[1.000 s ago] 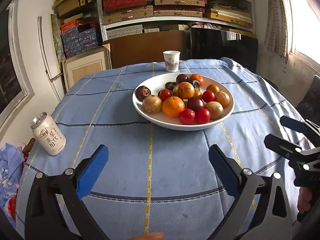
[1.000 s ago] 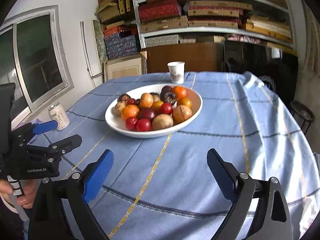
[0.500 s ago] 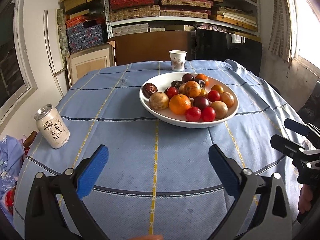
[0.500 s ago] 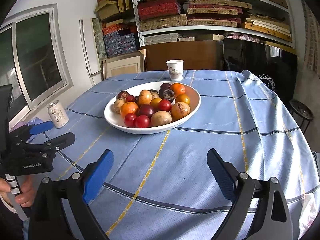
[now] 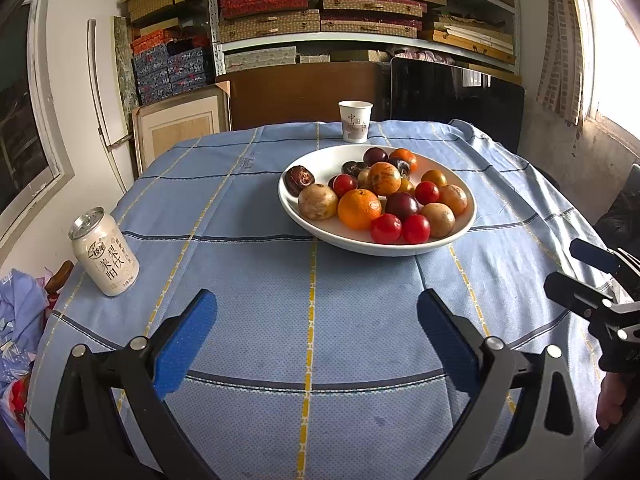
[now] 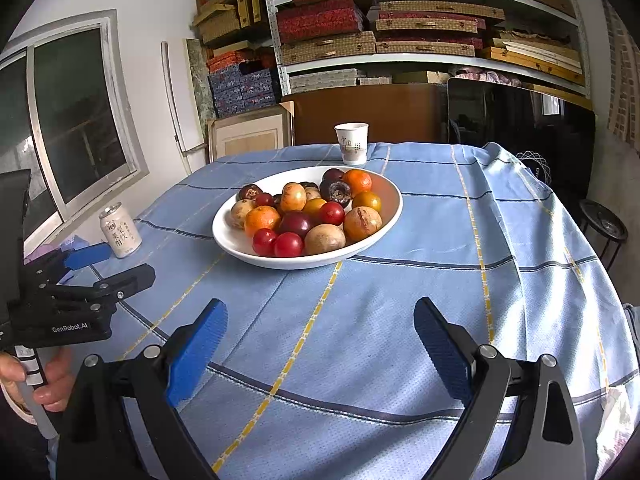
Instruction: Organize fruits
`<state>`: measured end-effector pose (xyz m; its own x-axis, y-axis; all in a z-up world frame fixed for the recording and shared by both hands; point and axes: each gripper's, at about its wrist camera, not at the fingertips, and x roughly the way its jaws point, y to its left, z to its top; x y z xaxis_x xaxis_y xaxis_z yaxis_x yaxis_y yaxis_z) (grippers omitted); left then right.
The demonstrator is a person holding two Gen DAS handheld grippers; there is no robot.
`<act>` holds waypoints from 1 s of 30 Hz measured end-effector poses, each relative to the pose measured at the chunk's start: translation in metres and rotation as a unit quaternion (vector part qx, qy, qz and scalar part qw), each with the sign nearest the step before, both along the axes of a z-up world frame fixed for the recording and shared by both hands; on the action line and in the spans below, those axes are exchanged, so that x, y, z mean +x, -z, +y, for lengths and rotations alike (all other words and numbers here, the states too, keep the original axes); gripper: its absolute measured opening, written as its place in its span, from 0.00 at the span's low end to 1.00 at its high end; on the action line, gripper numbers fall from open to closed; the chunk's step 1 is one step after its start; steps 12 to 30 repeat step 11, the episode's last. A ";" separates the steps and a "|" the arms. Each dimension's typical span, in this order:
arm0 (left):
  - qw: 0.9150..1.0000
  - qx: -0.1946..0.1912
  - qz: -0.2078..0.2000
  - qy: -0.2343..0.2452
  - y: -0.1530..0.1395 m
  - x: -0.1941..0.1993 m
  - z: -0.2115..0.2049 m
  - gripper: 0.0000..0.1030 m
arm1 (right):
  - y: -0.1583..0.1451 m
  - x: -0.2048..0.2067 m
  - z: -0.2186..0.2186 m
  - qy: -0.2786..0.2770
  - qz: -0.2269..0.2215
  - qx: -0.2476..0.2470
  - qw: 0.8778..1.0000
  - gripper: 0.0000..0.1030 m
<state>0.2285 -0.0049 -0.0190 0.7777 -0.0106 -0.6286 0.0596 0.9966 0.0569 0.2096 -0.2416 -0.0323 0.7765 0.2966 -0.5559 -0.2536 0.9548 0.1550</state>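
A white bowl (image 5: 320,156) sits mid-table on a blue cloth, piled with several fruits: oranges (image 5: 359,208), red tomatoes (image 5: 386,228), dark plums (image 5: 401,205) and brown fruits (image 5: 318,201). It also shows in the right wrist view (image 6: 390,192). My left gripper (image 5: 316,320) is open and empty above the cloth, well short of the bowl. My right gripper (image 6: 320,330) is open and empty near the front edge. Each gripper shows at the edge of the other's view.
A white drink can (image 5: 105,257) stands at the table's left edge. A paper cup (image 5: 355,121) stands behind the bowl. Shelves of boxes (image 5: 320,8) line the far wall. A black stool (image 6: 604,226) stands right of the table. Clothes (image 5: 16,320) lie at the left.
Both grippers have drawn back from the bowl and risen slightly; the bowl looks smaller and farther in both views. Both jaws stayed open. Nothing on the table moved.
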 end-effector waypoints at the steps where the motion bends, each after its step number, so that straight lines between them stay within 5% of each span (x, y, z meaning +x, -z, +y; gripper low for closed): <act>1: 1.000 -0.001 0.000 0.000 0.000 0.000 0.000 0.95 | 0.000 0.000 0.000 0.001 0.000 -0.001 1.000 0.92; 30: 1.000 0.004 0.002 0.000 0.001 -0.001 -0.002 0.95 | 0.002 0.000 0.002 0.001 0.003 -0.002 1.000 0.92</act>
